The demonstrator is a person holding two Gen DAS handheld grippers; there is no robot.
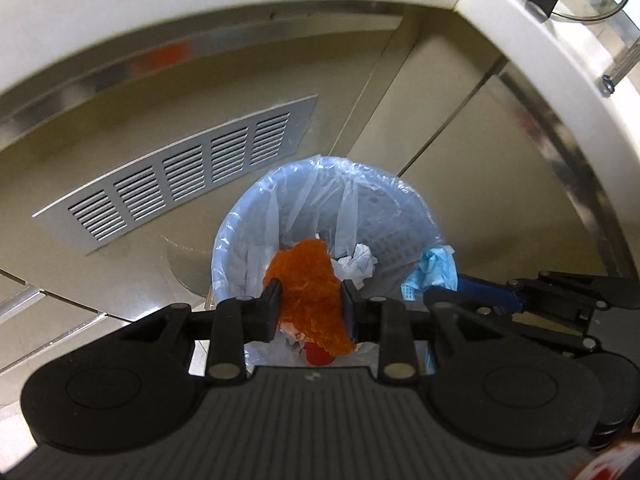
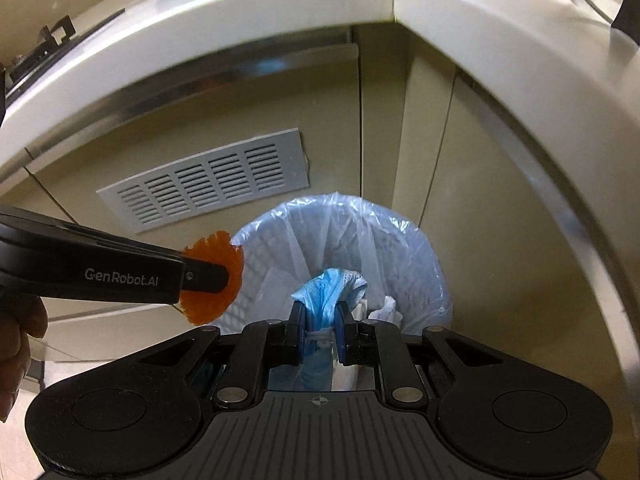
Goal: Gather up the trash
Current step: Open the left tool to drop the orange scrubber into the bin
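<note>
Over the lined bin [image 1: 256,248], both tongs hang nose-down w/ trash pinched. Left tongs [image 1: 311,304] clamp an orange frilly piece [image 1: 308,280] between the pads; it sits above the bin mouth, near the front-left rim, seen from the right wrist cam as a fan-shaped orange scrap [image 2: 216,280] sticking out past the black finger. Right tongs [image 2: 320,334] are pressed together on a crumpled blue face mask [image 2: 326,292], its white ear loop bunched at the pads; mask hangs over the middle of the bin opening. Bin is pale blue, perforated wall, w/ clear blue plastic liner [image 2: 348,220] folded over the rim. Inside: crumpled white tissue [image 1: 362,264] and other bits, not clear what. Bin stands on the floor against beige cabinet fronts, beside a grey vent grille [image 1: 180,176], under the white bench edge [image 2: 200,36]. A hand [image 2: 16,356] shows at far left.
</note>
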